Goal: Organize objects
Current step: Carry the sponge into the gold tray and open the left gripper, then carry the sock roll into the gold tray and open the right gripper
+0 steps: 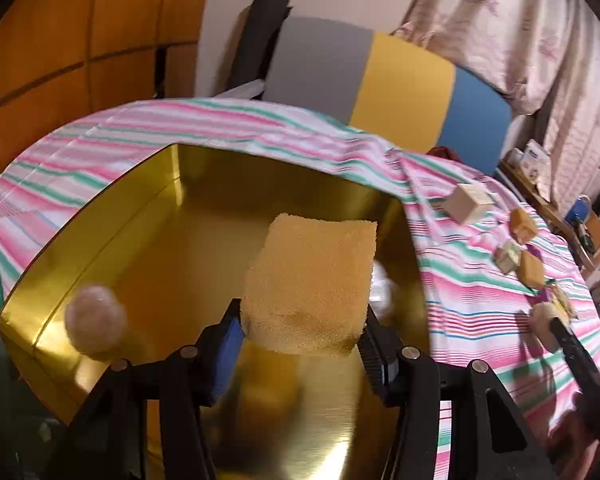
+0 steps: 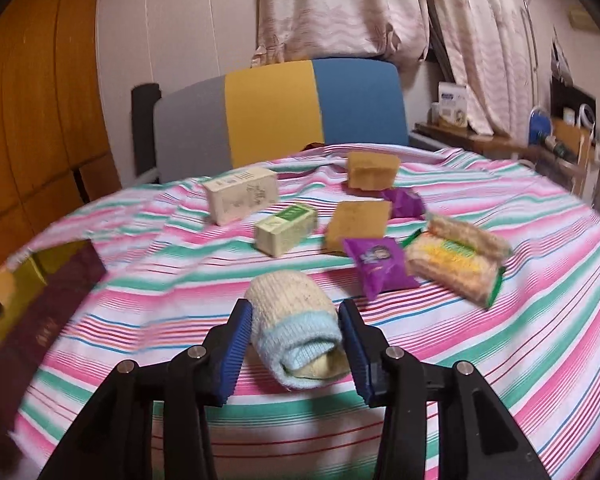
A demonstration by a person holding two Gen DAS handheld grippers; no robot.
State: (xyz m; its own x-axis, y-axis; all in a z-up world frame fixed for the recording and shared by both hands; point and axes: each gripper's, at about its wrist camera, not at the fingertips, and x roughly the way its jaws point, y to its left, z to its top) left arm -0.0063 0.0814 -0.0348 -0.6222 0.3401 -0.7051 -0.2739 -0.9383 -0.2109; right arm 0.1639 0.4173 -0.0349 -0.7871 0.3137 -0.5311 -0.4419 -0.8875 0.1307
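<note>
sponge [image 1: 312, 284] clamped in left gripper [image 1: 300, 344] over box [image 1: 100, 216].

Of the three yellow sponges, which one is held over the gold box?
The sponge between the left gripper's fingers; the other two lie on the striped cloth.

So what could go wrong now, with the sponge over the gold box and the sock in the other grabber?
1. The left gripper pinches only the near end of the yellow sponge. It is soft, so it might slip and drop crooked into the gold box, maybe onto the fuzzy ball.
2. The rolled sock sits between the right gripper's fingers; a loose squeeze might unroll it or drag the striped cloth.
</note>
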